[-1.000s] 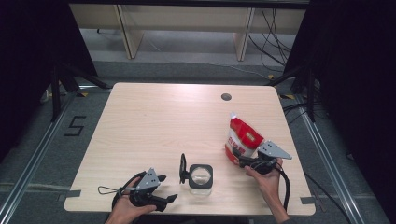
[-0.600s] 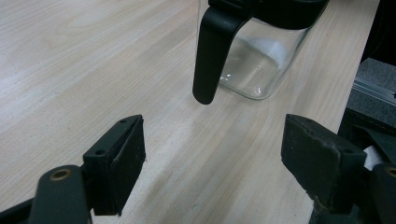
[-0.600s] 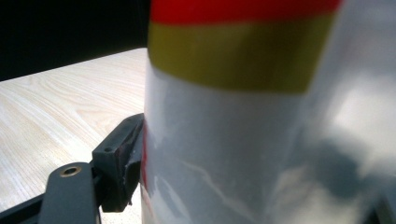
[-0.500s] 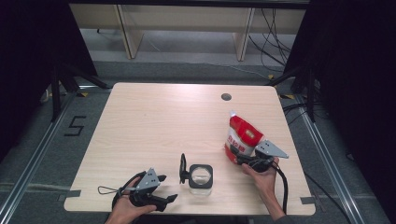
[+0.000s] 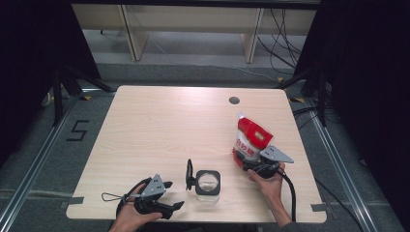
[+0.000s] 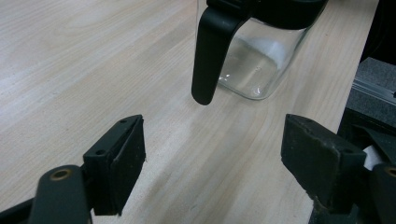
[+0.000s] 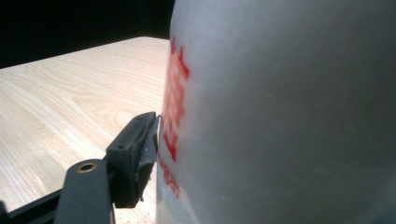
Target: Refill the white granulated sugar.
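Meanwhile, at the near right of the pale wooden bench (image 5: 159,121), the right tool (image 5: 247,163) has just been closing its jaws around the base of a red-and-white pouch (image 5: 251,137) that stands upright, its spout corner pointing to the far side. In the right gripper view the left pad (image 7: 140,154) sits against the pouch's printed face (image 7: 280,112), though whether the squeeze is firm enough to lift it cannot be told; the other pad is hidden behind the pouch. Gripping low likely keeps the soft pack from folding and leaves the spout free for pouring. At the near edge stands a clear square jar (image 5: 208,183), its black hinged lid (image 5: 189,175) flipped up on the left so the mouth lies open. The left tool (image 5: 164,198) rests released at the near left, jaws wide apart with nothing between them; its own view shows the lid (image 6: 212,51) hanging just ahead, seemingly placed to steady the jar (image 6: 257,60).
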